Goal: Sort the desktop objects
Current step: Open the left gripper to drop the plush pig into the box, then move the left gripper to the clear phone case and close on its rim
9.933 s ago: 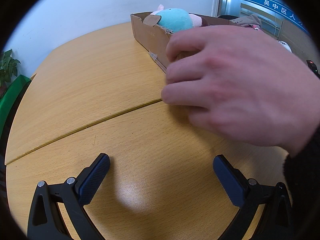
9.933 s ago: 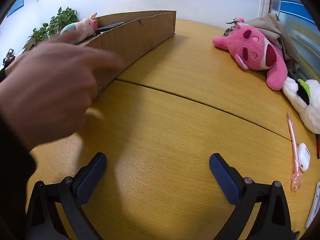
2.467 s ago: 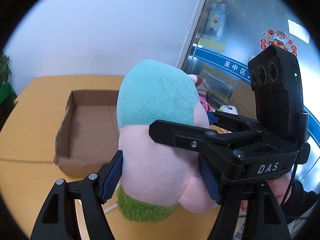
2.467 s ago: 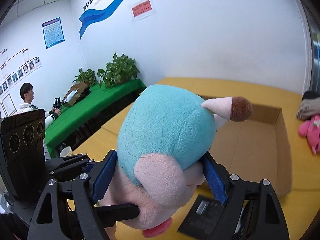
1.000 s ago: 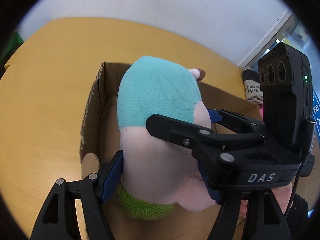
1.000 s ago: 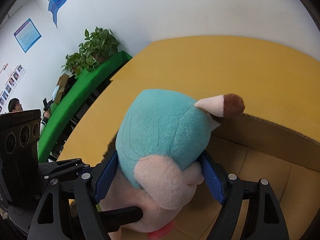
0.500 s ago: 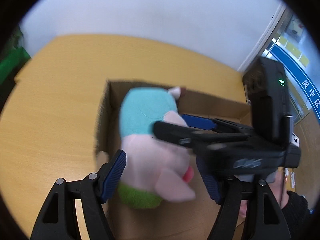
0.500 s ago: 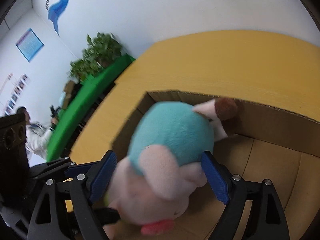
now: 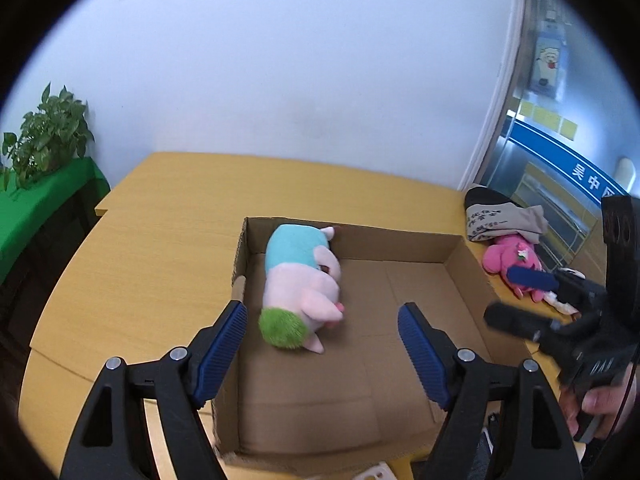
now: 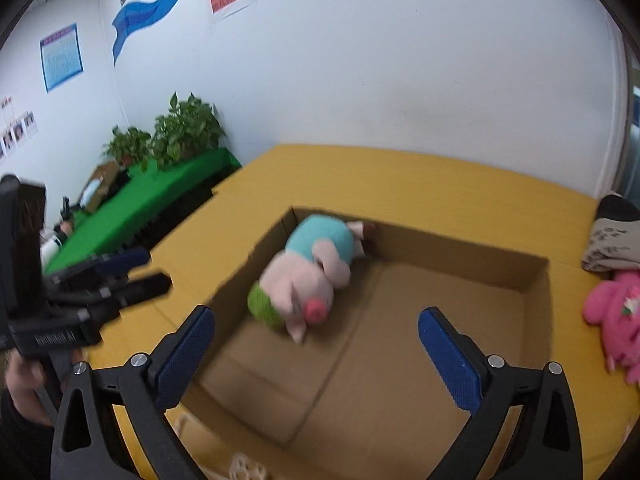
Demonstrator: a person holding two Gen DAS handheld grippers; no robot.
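At the far left of the left wrist view, potted plants (image 9: 46, 132) stand on a green-covered bench (image 9: 38, 196) against the white wall, beside the yellow wooden table (image 9: 152, 256). Nearer the middle, the left gripper (image 9: 322, 346) hangs above the near part of an open cardboard box (image 9: 400, 240), its blue-padded fingers (image 9: 222, 350) spread wide with nothing between them. Inside the box, the pig plush (image 9: 300, 286) lies on its side on the cardboard floor, close along the left wall and toward the far left corner, its teal back pointing away and its green tuft and pink snout toward the camera; neither gripper touches it. To the right of the box, a pink plush (image 9: 510, 260) rests on the table beside a folded grey cloth (image 9: 504, 214). At the right edge, the right gripper (image 9: 532, 298) shows from the side, blurred, held in a hand (image 9: 604, 408). Seen from the right wrist view, the left gripper (image 10: 116, 276) sits at the left edge over the table, the pig plush (image 10: 308, 270) lies in the box (image 10: 460, 248), and the right gripper (image 10: 316, 354) hangs over the box with its fingers (image 10: 450, 356) wide apart and empty; the pink plush (image 10: 612, 312) lies at the far right.
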